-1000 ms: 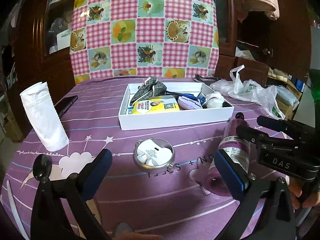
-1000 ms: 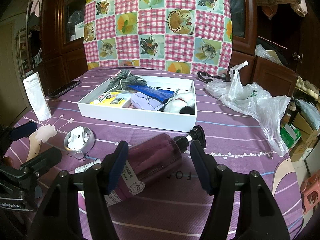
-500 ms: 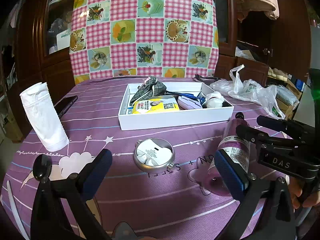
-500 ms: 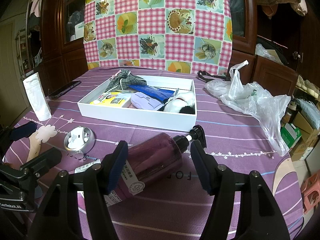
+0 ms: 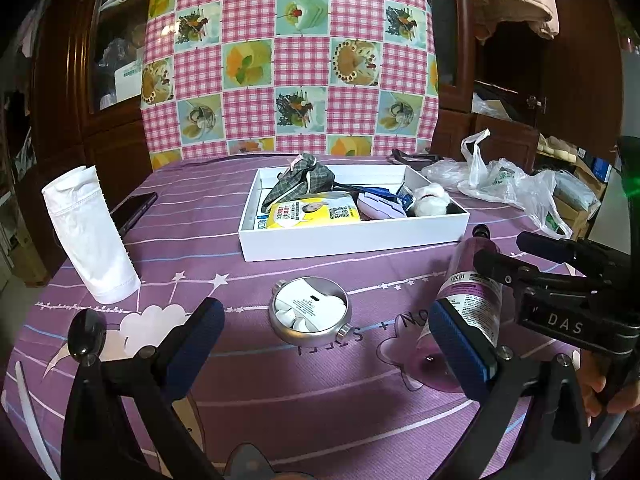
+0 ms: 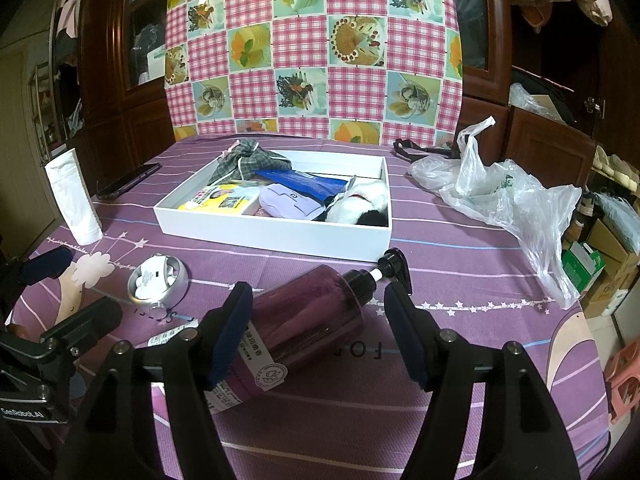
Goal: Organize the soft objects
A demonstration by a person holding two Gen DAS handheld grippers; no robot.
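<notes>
Two tools | left tool (image 5: pixel 326 346) wide, empty | right tool (image 6: pixel 320 334) opening astride pump bottle (image 6: pixel 304 320)

Purple-clothed surface (image 6: pixel 460 264): white tray (image 6: pixel 280 236) center; pump bottle (image 6: pixel 304 316) lying before it, round tin (image 6: pixel 158 284) front-left, plastic bag (image 6: pixel 508 196) right.
</notes>
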